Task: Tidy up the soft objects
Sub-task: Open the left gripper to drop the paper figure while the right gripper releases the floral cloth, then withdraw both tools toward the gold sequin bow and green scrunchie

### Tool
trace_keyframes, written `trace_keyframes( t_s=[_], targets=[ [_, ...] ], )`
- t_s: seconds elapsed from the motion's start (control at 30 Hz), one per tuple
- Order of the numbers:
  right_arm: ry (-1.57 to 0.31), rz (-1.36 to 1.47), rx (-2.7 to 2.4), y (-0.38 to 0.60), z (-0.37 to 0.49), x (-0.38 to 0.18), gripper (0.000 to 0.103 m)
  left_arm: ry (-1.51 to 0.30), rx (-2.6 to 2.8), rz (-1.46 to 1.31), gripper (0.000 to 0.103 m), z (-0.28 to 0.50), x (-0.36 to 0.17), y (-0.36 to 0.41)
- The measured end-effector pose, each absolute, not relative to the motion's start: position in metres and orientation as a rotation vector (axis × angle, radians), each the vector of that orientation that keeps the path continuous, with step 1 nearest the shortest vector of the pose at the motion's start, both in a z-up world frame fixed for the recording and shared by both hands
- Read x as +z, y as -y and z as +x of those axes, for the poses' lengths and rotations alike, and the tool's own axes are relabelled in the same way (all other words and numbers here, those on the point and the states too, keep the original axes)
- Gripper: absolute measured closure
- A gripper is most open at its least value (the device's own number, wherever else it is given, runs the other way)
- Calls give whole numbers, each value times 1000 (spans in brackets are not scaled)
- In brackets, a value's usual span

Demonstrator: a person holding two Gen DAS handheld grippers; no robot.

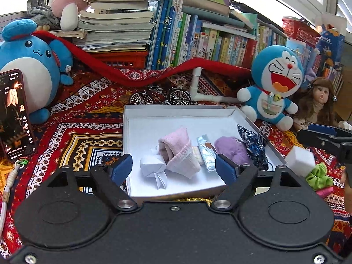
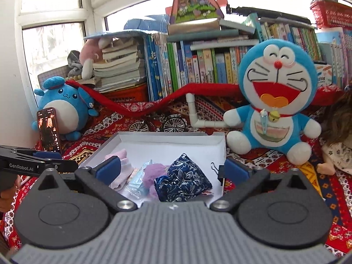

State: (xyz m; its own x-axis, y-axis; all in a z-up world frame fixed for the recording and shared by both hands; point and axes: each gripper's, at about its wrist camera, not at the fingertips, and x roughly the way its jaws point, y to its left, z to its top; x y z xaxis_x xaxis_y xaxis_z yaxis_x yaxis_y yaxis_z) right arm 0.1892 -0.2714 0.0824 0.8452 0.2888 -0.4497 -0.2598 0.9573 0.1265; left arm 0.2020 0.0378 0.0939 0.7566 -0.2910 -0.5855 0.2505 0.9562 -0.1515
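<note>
Left gripper (image 1: pixel 173 169): jaws spread wide, nothing between the pads. Right gripper (image 2: pixel 173 171): jaws spread wide, likewise empty. Both hang over the near edge of the white box (image 1: pixel 154 115). In the box, left to right: paper figure (image 1: pixel 153 168), pink sock (image 1: pixel 179 154), foil packet (image 1: pixel 205 151), purple pad (image 1: pixel 231 150), navy pouch (image 2: pixel 184 180). Outside it, right: white cube (image 1: pixel 300 161) touching green scrunchie (image 1: pixel 319 177). Beyond: Doraemon (image 2: pixel 275 101), phone (image 1: pixel 16 114), books (image 1: pixel 211 41).

pink sock (image 1: pixel 179 156) | purple plush (image 1: pixel 231 151) | navy pouch (image 2: pixel 184 180) | lying in white box (image 1: pixel 176 114)
</note>
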Motion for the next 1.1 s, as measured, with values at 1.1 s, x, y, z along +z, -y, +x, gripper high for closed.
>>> trace_keyframes(
  t_s=[1.1],
  targets=[
    [-399,44,102,327,118,66,0,-603,-276,-79,17,115,82,-58]
  ],
)
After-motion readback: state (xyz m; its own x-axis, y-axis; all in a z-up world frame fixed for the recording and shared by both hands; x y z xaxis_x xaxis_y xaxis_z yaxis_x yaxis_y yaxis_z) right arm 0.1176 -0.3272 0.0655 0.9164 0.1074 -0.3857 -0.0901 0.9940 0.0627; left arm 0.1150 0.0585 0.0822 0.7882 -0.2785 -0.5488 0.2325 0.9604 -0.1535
